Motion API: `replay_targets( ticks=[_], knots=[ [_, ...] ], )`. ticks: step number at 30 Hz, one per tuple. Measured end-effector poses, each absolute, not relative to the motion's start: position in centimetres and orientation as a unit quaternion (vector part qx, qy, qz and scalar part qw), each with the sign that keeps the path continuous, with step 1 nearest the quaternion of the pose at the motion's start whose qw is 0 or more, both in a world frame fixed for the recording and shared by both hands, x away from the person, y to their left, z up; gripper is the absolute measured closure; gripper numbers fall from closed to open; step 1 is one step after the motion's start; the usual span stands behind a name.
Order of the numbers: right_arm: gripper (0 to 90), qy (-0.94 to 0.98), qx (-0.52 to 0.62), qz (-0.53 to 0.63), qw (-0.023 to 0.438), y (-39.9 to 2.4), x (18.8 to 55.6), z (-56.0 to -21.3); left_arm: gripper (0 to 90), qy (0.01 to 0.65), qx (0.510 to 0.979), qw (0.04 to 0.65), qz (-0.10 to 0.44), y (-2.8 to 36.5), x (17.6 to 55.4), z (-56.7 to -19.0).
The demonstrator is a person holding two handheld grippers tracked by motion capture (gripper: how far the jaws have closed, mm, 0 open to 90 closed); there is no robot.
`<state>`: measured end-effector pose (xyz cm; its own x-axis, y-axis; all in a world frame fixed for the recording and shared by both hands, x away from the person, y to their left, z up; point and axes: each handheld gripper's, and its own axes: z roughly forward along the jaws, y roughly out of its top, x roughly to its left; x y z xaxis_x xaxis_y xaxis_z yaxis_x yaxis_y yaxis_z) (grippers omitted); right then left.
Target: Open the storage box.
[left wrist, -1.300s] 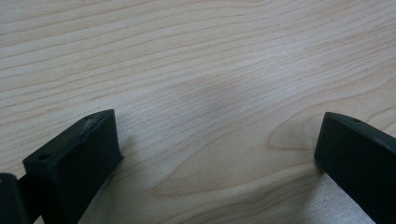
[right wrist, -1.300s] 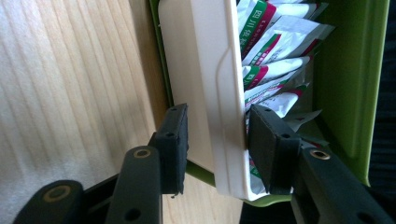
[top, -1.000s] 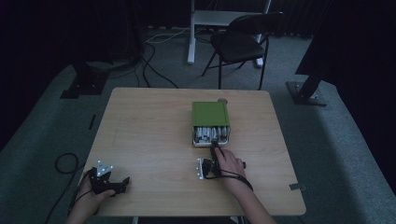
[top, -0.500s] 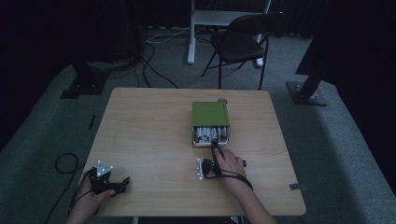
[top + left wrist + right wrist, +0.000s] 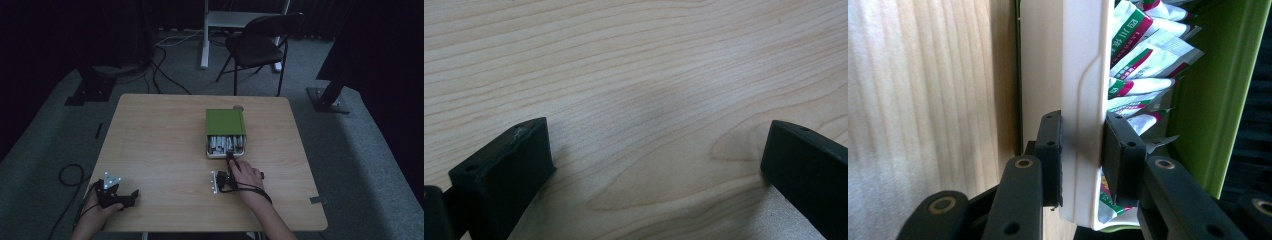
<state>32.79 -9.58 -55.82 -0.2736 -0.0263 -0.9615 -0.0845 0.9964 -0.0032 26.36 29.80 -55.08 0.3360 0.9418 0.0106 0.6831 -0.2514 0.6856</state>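
Surface: wooden table [image 5: 160,150], dim room.
Right gripper [image 5: 1082,160]: clamped on drawer [image 5: 1083,75] front wall.
Left gripper [image 5: 654,165]: wide open, empty.
Advice: drawer to be pulled straight, level, so sachets [image 5: 1138,55] stay seated.

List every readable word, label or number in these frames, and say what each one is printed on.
"四川省": white characters on the green band of a packet in the white tray, seen in the right gripper view.
Print on the other packets: too small or blurred to read.
Green box, table: no text visible.

Right claw [image 5: 1082,155] clamped (just closed); left claw [image 5: 654,165] spread wide
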Motion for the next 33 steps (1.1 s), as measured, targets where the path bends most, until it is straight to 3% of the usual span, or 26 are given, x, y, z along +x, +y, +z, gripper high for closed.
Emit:
replay_targets(
  ticks=[33],
  knots=[
    [71.6, 0.809, -0.059, 0.042, 0.583, -10.5, 29.3, -55.4, 0.7, 0.534, 0.761, 0.299, 0.216, 29.8, 26.4, -55.1]
  ],
)
